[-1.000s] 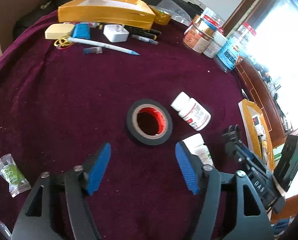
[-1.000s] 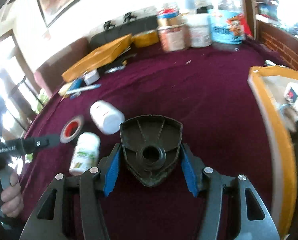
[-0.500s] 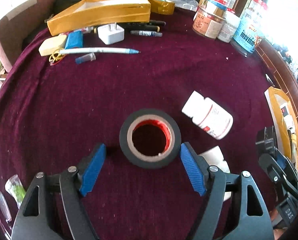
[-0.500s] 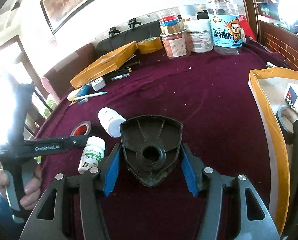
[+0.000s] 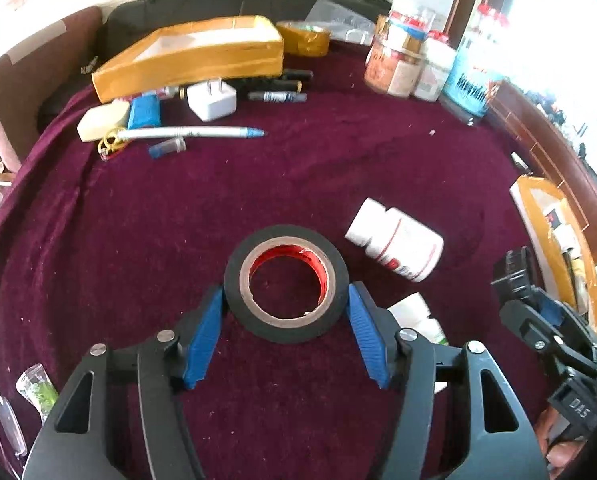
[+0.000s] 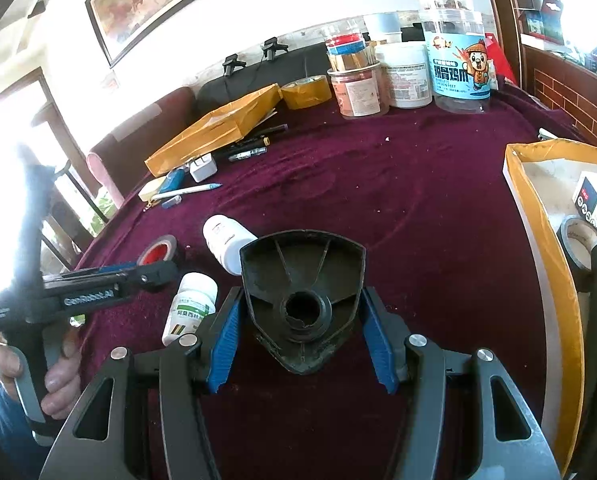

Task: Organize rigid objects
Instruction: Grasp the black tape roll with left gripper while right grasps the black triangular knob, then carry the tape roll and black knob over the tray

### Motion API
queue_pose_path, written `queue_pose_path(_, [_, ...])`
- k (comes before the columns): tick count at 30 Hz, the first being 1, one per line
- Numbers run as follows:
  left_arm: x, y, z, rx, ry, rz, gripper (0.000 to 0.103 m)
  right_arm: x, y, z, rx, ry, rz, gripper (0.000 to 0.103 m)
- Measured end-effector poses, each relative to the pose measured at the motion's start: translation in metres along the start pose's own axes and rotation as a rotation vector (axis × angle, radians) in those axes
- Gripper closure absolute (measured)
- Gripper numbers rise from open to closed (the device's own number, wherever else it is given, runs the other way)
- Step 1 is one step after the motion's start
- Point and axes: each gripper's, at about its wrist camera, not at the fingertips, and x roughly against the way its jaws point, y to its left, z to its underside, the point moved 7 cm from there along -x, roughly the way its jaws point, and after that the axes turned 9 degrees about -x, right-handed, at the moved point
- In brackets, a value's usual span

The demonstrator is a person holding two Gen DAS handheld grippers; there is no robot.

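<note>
Left tool (image 5: 285, 300) straddles the black tape roll (image 5: 285, 282), which lies flat on the maroon-covered tabletop (image 5: 178, 216); its jaws are closing, and the blue pads (image 5: 202, 336) stand at the roll's two flanks, at or just short of contact. A white pill bottle (image 5: 396, 239) lies on its side just right of the roll; a second, green-labelled bottle (image 6: 190, 304) lies nearer the right tool. Right tool (image 6: 303, 320) is clenched on a black fan-shaped plastic part (image 6: 302, 280), held above the cloth. At the right edge stands a yellow-taped tray (image 6: 538, 216) holding another tape roll (image 6: 576, 240).
</note>
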Motion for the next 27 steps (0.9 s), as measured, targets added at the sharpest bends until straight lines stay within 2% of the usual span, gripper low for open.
queue_pose_path(5, [0.015,-0.010,-0.005,-0.033,-0.065,0.014,0.042,0.003,0.001,0.001,0.001,-0.010,0.002,0.051])
queue_pose_path(17, [0.017,-0.030,-0.005,-0.079,-0.073,0.071,0.043,0.003,-0.005,-0.004,-0.019,-0.021,0.018,0.051])
queue_pose_path(27, [0.026,-0.056,-0.004,-0.154,-0.118,0.121,0.043,0.006,-0.012,-0.011,-0.051,-0.042,0.014,0.051])
